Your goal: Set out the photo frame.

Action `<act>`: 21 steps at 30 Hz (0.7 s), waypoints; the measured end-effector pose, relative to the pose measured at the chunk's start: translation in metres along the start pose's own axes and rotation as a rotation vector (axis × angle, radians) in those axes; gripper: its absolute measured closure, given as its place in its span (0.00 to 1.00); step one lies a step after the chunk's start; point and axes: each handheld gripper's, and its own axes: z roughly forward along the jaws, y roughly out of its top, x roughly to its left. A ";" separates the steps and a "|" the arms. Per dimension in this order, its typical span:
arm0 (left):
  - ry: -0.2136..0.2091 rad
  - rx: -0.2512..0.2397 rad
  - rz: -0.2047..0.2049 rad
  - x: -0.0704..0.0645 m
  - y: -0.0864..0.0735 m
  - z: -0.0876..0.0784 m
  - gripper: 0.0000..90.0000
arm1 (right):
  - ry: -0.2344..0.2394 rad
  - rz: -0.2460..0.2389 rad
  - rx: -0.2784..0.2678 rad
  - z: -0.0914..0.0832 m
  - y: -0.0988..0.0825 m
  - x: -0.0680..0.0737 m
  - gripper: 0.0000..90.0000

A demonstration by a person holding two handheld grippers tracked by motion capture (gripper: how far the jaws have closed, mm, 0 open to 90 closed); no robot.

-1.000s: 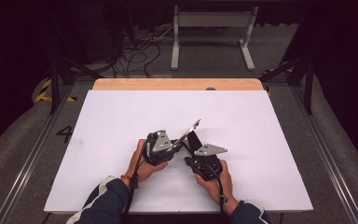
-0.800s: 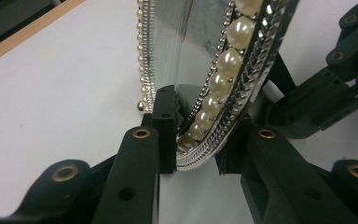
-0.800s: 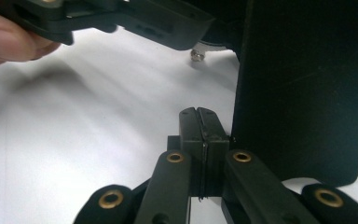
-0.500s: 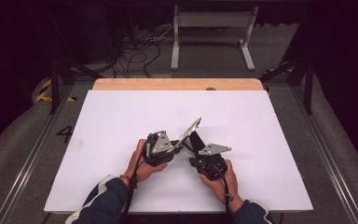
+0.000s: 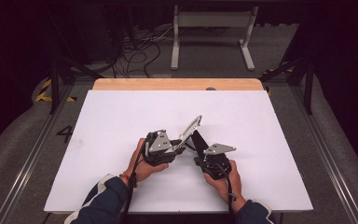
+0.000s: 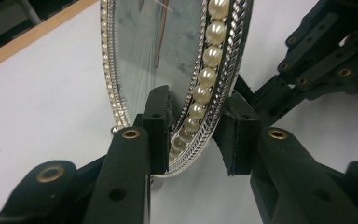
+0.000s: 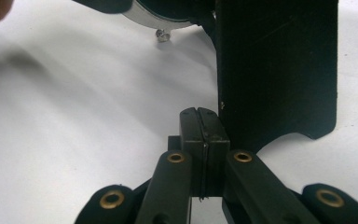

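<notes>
Your left gripper (image 6: pixel 193 140) clamps the lower rim of the oval, pearl-edged silver picture frame (image 6: pixel 177 60), tilted above the white tabletop (image 5: pixel 121 121) at centre frame. Your right gripper (image 7: pixel 204 135) is clenched beside the frame's black back stand (image 7: pixel 275 65); whether it pinches anything, you cannot tell. Twisting could crack the glass or let the rim slip.

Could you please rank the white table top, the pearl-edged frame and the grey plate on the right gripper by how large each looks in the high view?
1. white table top, by far the largest.
2. pearl-edged frame, seen tilted and nearly edge-on.
3. grey plate on the right gripper; it looks close to the frame in size, so this order is unsure.
</notes>
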 end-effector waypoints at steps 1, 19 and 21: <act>-0.004 0.000 0.001 0.000 0.000 0.000 0.76 | -0.004 0.001 0.000 0.000 0.000 -0.001 1.00; -0.002 0.009 -0.004 -0.010 0.009 0.004 0.79 | -0.011 -0.009 -0.008 -0.003 0.000 -0.022 1.00; -0.002 0.010 -0.004 -0.011 0.009 0.005 0.79 | -0.012 -0.012 -0.012 -0.003 -0.001 -0.024 1.00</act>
